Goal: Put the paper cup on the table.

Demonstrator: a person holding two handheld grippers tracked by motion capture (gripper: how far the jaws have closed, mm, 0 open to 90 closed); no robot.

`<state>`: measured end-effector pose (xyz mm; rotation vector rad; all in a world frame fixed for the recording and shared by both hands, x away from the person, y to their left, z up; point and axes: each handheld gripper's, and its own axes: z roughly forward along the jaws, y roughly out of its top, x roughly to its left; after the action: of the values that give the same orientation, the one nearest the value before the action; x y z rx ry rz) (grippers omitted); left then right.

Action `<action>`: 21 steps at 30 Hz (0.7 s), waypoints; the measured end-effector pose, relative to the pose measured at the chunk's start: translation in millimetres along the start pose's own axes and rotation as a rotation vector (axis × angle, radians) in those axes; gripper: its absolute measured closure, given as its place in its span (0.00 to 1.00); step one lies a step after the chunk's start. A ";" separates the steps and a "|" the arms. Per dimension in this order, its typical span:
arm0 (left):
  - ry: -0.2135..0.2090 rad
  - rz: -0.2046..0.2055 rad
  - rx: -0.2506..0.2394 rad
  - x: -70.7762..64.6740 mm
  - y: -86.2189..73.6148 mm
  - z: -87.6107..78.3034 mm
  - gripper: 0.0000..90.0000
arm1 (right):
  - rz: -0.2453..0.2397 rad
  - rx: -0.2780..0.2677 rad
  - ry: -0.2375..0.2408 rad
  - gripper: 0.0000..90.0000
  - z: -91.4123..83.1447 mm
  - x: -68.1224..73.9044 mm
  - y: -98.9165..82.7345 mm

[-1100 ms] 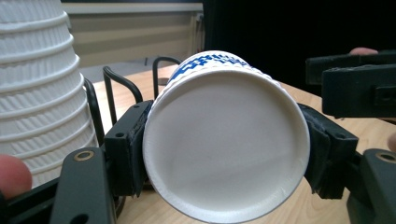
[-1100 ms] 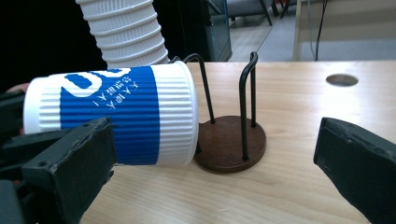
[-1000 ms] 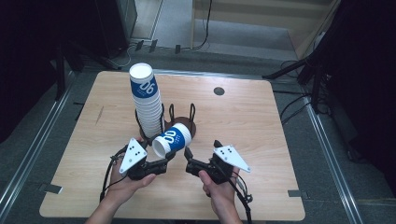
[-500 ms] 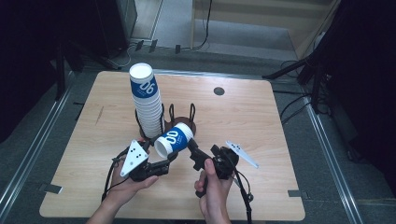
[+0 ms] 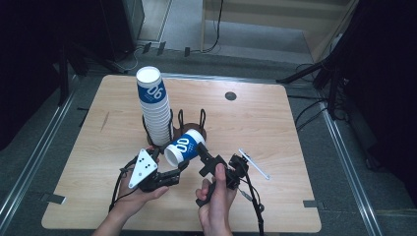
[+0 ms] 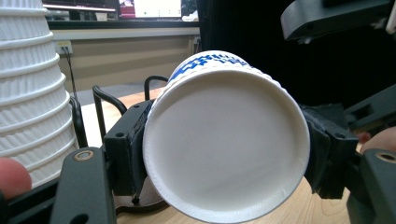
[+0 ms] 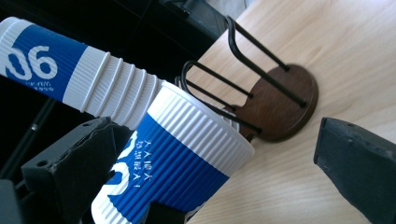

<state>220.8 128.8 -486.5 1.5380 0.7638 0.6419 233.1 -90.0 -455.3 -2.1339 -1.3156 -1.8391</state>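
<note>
From the high view, a blue-and-white cup (image 5: pixel 184 147) lies tilted just in front of the wire holder (image 5: pixel 189 129) on the worktop (image 5: pixel 275 128), and the tall cup stack (image 5: pixel 153 105) stands upright in that holder's left side; the left gripper (image 5: pixel 181 167) has its jaws clenched on the cup's rim end, the right gripper (image 5: pixel 202 153) touching its far end. In the left gripper view, the cup's mouth (image 6: pixel 226 144) sits gripped between both pads. In the right gripper view, the cup (image 7: pixel 175 163) stands beside the left jaw, the jaws released, the holder's brown base (image 7: pixel 280 105) just behind
</note>
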 end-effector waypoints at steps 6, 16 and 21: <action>-0.007 0.002 -0.005 -1.7 -0.3 0.5 0.32 | 0.094 0.042 0.024 0.00 6.3 -5.3 -1.0; -0.013 0.004 -0.022 -3.6 0.0 0.6 0.32 | 0.187 0.081 0.088 0.00 15.4 -6.2 -2.6; -0.020 -0.001 -0.027 -4.6 0.3 0.6 0.32 | 0.225 0.105 0.113 0.00 20.4 -5.9 -3.1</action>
<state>218.4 124.8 -486.2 1.5169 0.7382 0.6334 247.9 -80.6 -467.7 -2.0009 -1.0738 -1.7333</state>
